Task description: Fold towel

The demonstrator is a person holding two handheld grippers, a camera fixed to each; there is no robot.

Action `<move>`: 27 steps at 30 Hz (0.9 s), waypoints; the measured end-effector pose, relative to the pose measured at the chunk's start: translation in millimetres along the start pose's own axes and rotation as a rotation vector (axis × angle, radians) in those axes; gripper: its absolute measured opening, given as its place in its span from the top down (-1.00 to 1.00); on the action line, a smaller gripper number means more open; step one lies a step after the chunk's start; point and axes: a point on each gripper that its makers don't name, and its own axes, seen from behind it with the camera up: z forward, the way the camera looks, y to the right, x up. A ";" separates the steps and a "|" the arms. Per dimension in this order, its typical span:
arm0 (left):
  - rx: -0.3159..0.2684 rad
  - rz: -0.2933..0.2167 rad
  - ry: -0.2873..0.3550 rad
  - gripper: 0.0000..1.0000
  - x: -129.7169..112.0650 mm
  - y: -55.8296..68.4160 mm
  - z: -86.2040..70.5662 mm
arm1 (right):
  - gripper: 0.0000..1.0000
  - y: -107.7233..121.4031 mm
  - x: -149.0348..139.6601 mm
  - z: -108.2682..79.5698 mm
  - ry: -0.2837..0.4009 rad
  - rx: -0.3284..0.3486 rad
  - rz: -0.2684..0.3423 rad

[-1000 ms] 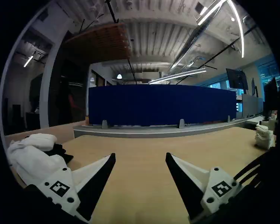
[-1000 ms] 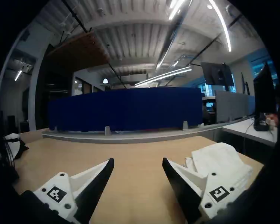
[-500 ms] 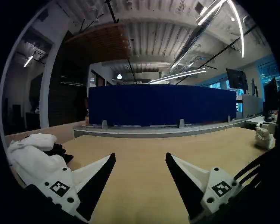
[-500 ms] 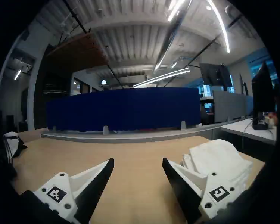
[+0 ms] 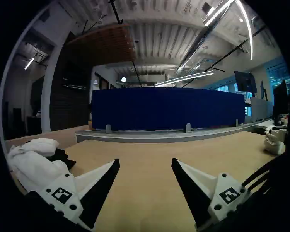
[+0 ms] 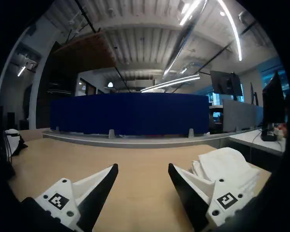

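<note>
Left claw gapes wide and empty over the tabletop; a crumpled towel lies just left of it. Right claw is equally wide, with folded towels just to its right.

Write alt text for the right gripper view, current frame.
The right gripper, open and empty, points across a wooden table. A pile of white towels lies on the table just beside its right-hand finger, and a long blue partition runs along the table's far edge.
</note>
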 end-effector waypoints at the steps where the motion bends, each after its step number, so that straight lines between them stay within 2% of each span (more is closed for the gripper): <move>1: 0.000 0.000 0.000 -0.99 0.0 -0.1 0.1 | -1.00 -0.1 -0.1 0.0 0.000 -0.001 0.000; 14: 0.000 0.000 0.000 -0.99 0.0 0.1 1.0 | -1.00 7.6 0.1 2.3 -0.001 -0.035 0.001; 27: 0.000 0.000 0.000 -0.99 -0.2 0.0 -0.4 | -1.00 3.7 0.8 1.8 -0.002 -0.026 0.002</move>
